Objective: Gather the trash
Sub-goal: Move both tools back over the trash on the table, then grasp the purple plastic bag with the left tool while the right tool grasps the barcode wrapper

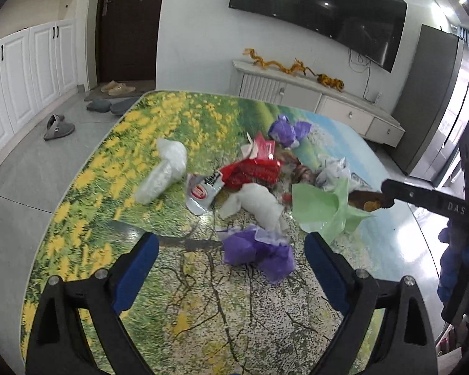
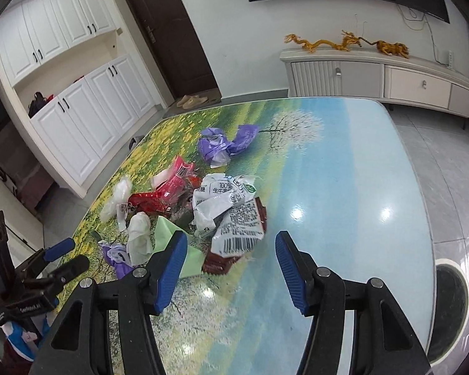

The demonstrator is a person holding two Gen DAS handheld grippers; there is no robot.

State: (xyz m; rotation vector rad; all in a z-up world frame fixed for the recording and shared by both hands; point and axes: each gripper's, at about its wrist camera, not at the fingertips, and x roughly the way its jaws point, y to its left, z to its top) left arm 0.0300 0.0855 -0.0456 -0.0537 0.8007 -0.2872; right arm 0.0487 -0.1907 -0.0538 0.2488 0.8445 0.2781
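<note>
Wrappers, crumpled and feather-light, heaped mid-frame on the bench. Left gripper wide open, empty, purple bag between its fingers: soft, best pinched at a bunched fold. Right gripper likewise open, before the barcoded white wrapper, crinkly, probably slippery.

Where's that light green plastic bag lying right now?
The light green plastic bag lies on the table, at the right side of the trash pile in the left wrist view, beside the white crumpled tissue and just ahead of the open right tool.
</note>
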